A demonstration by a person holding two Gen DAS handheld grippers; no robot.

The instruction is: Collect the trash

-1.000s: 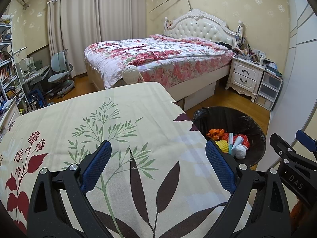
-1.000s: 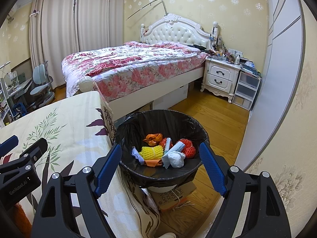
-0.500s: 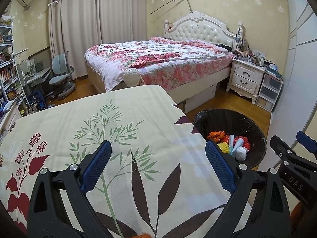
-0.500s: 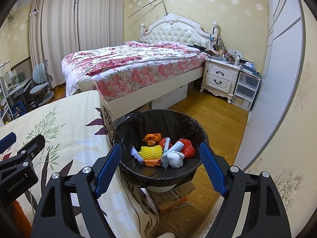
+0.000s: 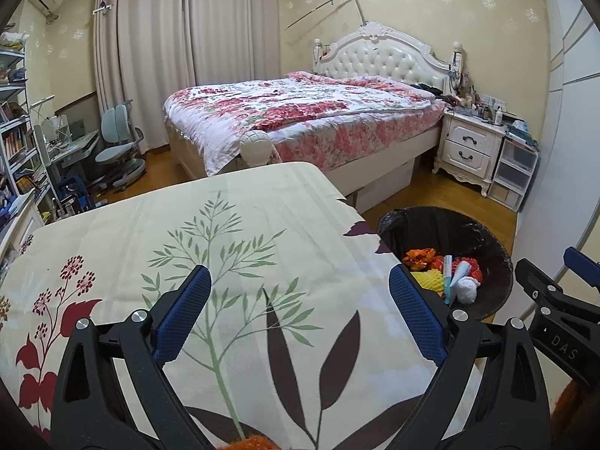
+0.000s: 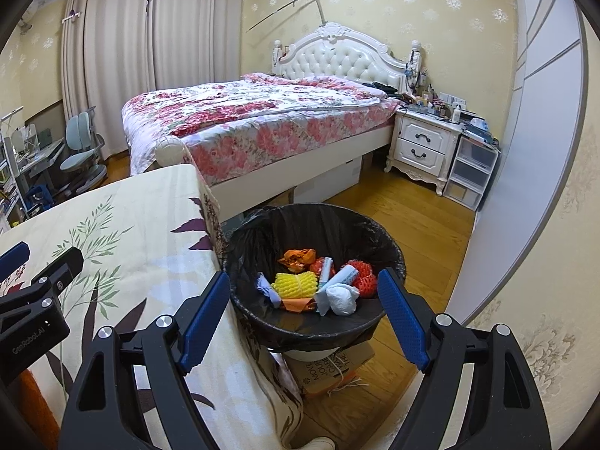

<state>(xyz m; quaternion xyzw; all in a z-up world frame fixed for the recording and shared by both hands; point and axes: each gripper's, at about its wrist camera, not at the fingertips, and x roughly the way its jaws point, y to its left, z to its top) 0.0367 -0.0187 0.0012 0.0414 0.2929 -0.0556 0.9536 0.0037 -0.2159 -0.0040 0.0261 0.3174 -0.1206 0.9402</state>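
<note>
A bin lined with a black bag stands by the table's right edge and holds several trash pieces: yellow foam net, orange wrapper, red nets, white crumpled paper. The bin also shows in the left wrist view. My right gripper is open and empty, just before the bin's near rim. My left gripper is open and empty above the leaf-print tablecloth. An orange thing peeks in at the bottom edge of the left wrist view.
A bed with a floral quilt stands behind the table. A white nightstand and plastic drawers are at the right. A cardboard box sits under the bin. A desk chair and shelves are at the left.
The left wrist view has tilted slightly, so the table and bin sit a little lower in frame. The right gripper has barely moved. Both stay open.
</note>
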